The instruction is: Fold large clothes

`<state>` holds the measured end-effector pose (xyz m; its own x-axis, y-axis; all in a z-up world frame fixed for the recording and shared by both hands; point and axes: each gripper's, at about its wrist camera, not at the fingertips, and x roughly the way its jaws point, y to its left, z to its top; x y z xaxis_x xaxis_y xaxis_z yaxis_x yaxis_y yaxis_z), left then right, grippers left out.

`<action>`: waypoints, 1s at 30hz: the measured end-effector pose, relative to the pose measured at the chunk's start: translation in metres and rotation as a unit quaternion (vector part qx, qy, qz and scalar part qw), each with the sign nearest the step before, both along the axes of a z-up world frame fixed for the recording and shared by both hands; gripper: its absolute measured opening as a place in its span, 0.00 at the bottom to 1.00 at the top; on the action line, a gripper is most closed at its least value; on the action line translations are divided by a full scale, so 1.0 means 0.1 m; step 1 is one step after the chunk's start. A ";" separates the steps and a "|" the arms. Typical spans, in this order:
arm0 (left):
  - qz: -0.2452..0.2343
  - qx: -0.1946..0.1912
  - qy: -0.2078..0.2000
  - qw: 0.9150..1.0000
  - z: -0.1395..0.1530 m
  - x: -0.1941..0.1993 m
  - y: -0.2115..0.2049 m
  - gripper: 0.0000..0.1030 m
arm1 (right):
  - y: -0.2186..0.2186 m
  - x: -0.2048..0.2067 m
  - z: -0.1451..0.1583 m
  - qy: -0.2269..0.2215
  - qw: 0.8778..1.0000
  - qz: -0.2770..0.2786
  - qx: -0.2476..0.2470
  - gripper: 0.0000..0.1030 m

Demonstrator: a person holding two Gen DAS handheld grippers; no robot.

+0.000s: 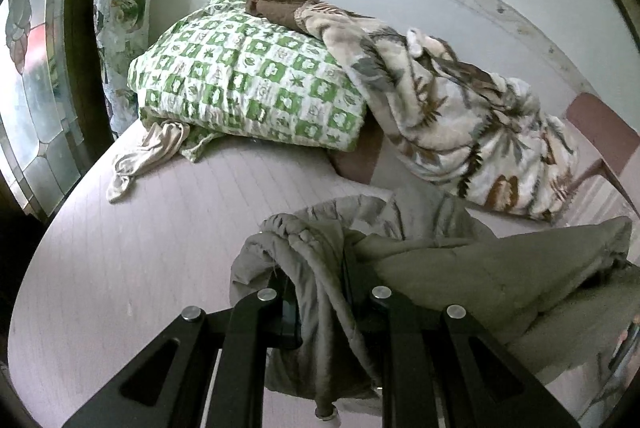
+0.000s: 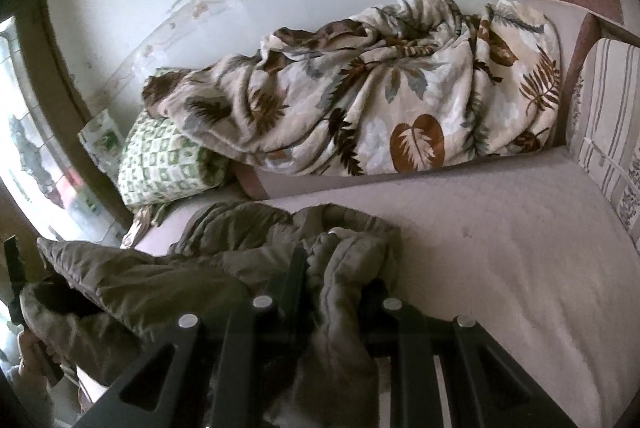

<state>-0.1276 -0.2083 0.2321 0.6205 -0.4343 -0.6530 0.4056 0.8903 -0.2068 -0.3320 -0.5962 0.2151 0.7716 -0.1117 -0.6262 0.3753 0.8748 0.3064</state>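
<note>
Left gripper [image 1: 320, 292] clamped on a bunched edge of the grey padded jacket [image 1: 460, 268] at lower centre, right gripper [image 2: 334, 288] clamped likewise, jacket slung between them over the pink bed [image 2: 500, 248], green checked pillow [image 1: 248, 84] and leaf-print blanket [image 2: 360, 100] behind, against the wall.

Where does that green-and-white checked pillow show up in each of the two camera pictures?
Left wrist view: the green checked pillow is large, upper centre-left, on the bed against the wall.
Right wrist view: the pillow is small, at the left, half hidden under the blanket.
Shared landmark: the leaf-print blanket lies over the pillow's edge in both views.
</note>
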 end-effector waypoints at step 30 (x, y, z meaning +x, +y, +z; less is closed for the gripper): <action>0.028 0.155 0.070 0.985 -1.40 1.45 -0.95 0.18 | -0.70 1.89 -1.37 0.172 0.982 -0.068 0.040 0.20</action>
<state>0.0178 -0.3033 0.0916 0.5325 -0.1679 -0.8296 0.3410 0.9396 0.0288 -0.1431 -0.6657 0.0786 0.4945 -0.1389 -0.8580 0.5810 0.7870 0.2075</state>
